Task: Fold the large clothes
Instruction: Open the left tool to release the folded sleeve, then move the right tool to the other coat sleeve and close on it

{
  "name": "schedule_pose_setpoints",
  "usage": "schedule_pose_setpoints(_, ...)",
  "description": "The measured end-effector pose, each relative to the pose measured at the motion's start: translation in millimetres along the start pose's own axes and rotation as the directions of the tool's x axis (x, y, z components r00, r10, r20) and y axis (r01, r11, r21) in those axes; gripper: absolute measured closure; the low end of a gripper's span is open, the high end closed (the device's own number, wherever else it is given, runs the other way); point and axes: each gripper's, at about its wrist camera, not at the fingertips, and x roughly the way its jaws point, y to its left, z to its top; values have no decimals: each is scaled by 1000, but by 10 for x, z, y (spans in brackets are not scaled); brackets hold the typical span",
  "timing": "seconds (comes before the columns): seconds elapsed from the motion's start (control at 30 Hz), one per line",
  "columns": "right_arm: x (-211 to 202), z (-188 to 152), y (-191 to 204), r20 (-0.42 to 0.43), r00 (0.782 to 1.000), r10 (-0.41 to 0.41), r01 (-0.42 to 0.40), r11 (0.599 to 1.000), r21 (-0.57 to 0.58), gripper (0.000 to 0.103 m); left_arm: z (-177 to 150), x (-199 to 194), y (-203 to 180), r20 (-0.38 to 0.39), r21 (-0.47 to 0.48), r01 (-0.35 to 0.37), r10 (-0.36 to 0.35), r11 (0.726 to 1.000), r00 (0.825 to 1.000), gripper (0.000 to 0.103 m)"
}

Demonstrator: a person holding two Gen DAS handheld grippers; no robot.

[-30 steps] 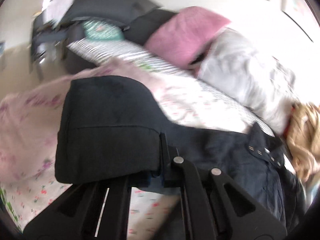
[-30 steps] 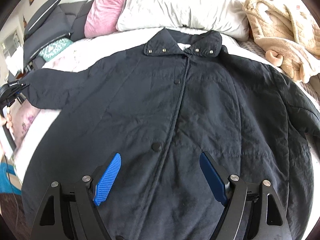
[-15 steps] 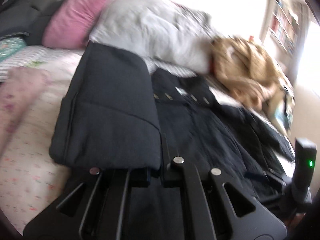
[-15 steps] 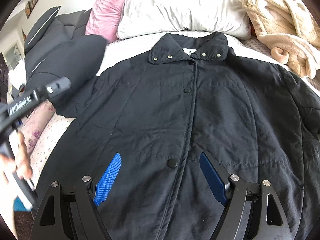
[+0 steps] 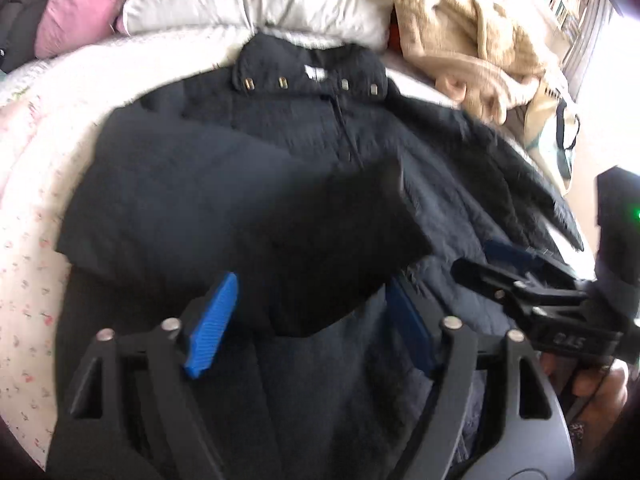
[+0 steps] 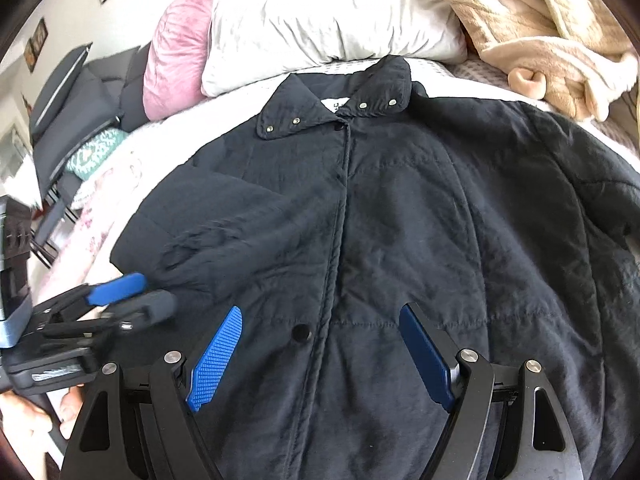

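A large black quilted jacket (image 6: 400,220) lies face up on the bed, collar toward the pillows; it also shows in the left wrist view (image 5: 440,168). Its left sleeve (image 5: 248,204) lies folded across the chest, cuff near the middle; the sleeve shows in the right wrist view (image 6: 208,224) too. My left gripper (image 5: 312,328) is open just behind the sleeve's edge, holding nothing; it appears in the right wrist view (image 6: 120,292) at the left. My right gripper (image 6: 320,348) is open above the jacket's lower front, and shows in the left wrist view (image 5: 516,268) at the right.
A white pillow (image 6: 320,16) and a pink pillow (image 6: 176,68) lie at the head of the bed. A beige fleece robe (image 6: 540,28) is heaped at the right. The floral bedsheet (image 5: 28,280) shows left of the jacket. A dark chair (image 6: 80,92) stands at the left.
My left gripper carried the left sleeve across onto the jacket's chest, then opened and let it go. My right gripper stayed open and edged forward over the jacket.
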Motion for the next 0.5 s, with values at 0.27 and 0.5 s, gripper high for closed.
schedule_pose_setpoints(0.27, 90, -31, -10, -26, 989, 143, -140, 985, 104, 20, 72, -314, 402, 45, -84, -43, 47, 996, 998, 20)
schedule_pose_setpoints(0.5, 196, -33, 67, -44, 968, 246, -236, 958, 162, 20, 117, -428, 1013, 44, -187, -112, 122, 976, 992, 20)
